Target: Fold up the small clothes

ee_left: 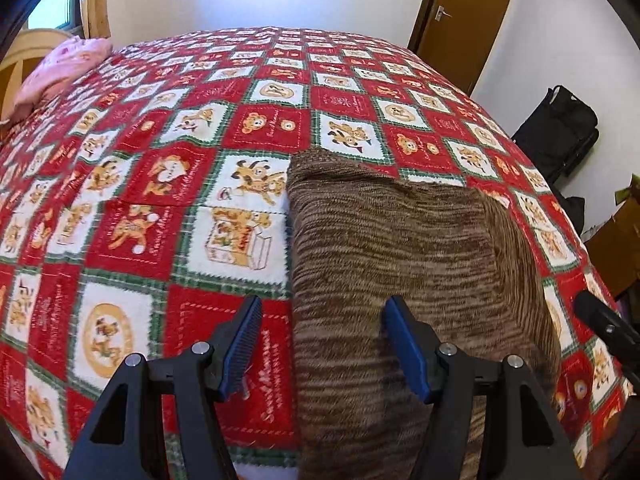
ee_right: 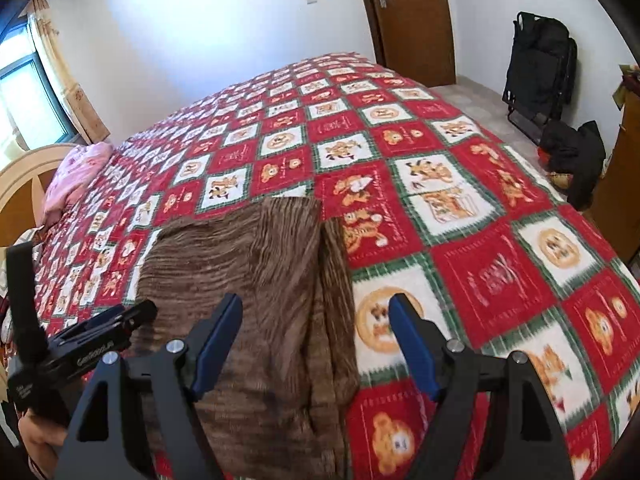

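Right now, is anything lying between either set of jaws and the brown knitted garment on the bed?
Nothing visible. The left gripper and right gripper both hang open just above the brown knitted garment, which lies alone on the patterned bedspread. The pink cloth sits far off.

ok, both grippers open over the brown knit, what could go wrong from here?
1. The left gripper straddles the left edge of the brown knit garment; closing there may also pinch the bedspread.
2. The right gripper straddles the right edge, where a folded flap overlaps; it might catch only the top layer.
3. The knit looks loose, so uneven lifts could skew the fold.
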The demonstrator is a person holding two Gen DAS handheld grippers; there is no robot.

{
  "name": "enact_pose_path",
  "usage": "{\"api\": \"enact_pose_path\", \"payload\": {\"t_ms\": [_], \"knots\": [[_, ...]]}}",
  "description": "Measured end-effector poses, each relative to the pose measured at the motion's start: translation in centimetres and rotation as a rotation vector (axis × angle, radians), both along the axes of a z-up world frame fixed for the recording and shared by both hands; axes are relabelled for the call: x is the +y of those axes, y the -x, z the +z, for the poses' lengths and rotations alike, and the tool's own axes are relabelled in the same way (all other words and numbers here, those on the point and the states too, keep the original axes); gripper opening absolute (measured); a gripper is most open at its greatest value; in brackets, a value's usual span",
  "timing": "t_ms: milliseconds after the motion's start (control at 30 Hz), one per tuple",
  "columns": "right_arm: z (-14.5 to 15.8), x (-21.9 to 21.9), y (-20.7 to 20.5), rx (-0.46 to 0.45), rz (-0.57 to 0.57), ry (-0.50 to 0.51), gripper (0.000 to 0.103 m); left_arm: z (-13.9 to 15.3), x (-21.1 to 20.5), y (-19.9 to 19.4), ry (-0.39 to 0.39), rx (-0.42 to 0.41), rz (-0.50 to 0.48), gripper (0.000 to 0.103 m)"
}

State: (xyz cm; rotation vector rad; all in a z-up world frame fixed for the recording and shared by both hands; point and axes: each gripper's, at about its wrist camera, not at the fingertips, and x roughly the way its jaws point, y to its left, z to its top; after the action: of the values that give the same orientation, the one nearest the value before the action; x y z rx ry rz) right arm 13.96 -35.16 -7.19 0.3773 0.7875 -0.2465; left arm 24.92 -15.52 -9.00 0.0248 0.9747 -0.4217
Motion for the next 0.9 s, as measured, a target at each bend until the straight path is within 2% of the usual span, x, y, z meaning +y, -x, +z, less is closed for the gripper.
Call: {"api": "enact_pose_path", "payload": {"t_ms": [233, 367, 500, 667, 833, 900], "knots": [[-3.4, -0.8, -3.0, 0.05, 0.01, 0.017, 0.079, -1.6, -1.7, -1.2, -0.031, 0.031, 0.015, 0.064], [-5.4, -0.9, -3.3, 0.063, 0.022, 0.002, 0.079, -2.2, -2.2, -1.0, -0.042, -0.002, 0.013, 0.065], [-5.4, -1.1, -3.2, 0.043, 0.023, -0.002, 0.079, -2.3, -2.7, -0.7, -0.063, -0.05, 0.005, 0.065], [-5.3, -1.1, -3.9, 0.047, 0.034, 0.004, 0.08, -2.4, -2.8, -0.7, -0.064, -0.066, 0.014, 0.065], [-5.7, -0.8, -4.5, 0.053, 0.053, 0.018, 0.087, -2.5, -3.1, -0.4, -0.076, -0.098, 0.015, 0.065], [-5.8, -0.7, -4.5, 0.049, 0.06, 0.021, 0.083, -2.6, -3.3, -0.3, -0.082, -0.114, 0.017, 0.065]]}}
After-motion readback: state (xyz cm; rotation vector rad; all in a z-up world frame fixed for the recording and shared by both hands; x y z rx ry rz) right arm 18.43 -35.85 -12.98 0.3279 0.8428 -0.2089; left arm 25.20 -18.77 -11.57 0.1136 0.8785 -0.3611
